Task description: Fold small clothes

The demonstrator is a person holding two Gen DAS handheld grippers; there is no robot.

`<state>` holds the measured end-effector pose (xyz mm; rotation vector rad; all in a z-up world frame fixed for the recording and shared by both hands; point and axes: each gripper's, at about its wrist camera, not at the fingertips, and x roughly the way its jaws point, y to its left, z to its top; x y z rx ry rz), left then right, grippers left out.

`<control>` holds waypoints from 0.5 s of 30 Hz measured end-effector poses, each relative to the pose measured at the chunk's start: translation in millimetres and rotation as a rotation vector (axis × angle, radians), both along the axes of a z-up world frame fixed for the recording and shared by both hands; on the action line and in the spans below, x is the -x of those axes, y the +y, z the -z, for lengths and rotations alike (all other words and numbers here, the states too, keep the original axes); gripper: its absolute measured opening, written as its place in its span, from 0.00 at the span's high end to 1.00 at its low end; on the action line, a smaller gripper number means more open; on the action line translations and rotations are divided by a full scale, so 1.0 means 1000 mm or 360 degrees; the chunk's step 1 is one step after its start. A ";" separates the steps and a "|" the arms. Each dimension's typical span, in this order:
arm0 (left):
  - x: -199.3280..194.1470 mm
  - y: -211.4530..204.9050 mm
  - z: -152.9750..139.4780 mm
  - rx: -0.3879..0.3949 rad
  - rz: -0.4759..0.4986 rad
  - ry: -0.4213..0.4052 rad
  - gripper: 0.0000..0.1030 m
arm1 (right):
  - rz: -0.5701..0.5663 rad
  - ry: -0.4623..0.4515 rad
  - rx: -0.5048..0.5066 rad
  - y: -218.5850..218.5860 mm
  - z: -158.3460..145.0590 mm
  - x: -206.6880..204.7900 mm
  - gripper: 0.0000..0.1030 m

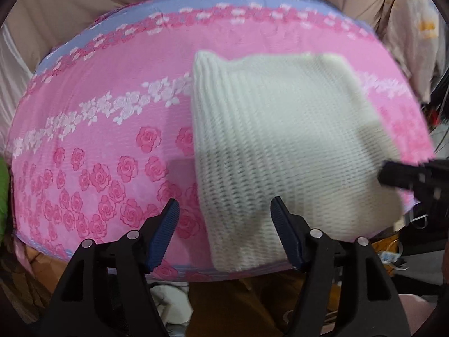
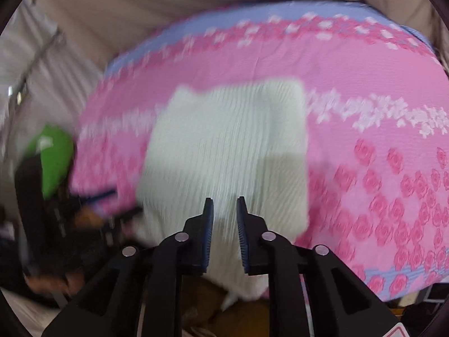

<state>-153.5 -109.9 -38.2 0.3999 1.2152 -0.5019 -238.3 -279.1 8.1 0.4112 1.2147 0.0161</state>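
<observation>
A white ribbed knit garment [image 1: 280, 146] lies folded into a rough rectangle on a pink rose-print cloth [image 1: 106, 129] covering the table. My left gripper [image 1: 224, 210] is open and empty, hovering over the garment's near left edge. My right gripper [image 2: 224, 205] has its jaws a narrow gap apart, over the garment's near edge [image 2: 224, 151]; nothing shows between them. The right gripper's black fingers [image 1: 404, 177] appear in the left wrist view at the garment's right side. The right wrist view is motion-blurred.
The table's near edge [image 1: 196, 273] runs just below the garment, with brown fabric beneath. A green object [image 2: 54, 157] stands off the table's left end. Beige curtain [image 1: 84, 2] hangs behind. Clutter [image 1: 393, 255] sits off the right.
</observation>
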 end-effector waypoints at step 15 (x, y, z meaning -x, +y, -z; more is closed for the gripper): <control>-0.005 0.012 -0.031 0.0242 -0.0108 0.0017 0.24 | 0.0336 -0.0140 -0.0023 -0.047 -0.006 0.039 0.40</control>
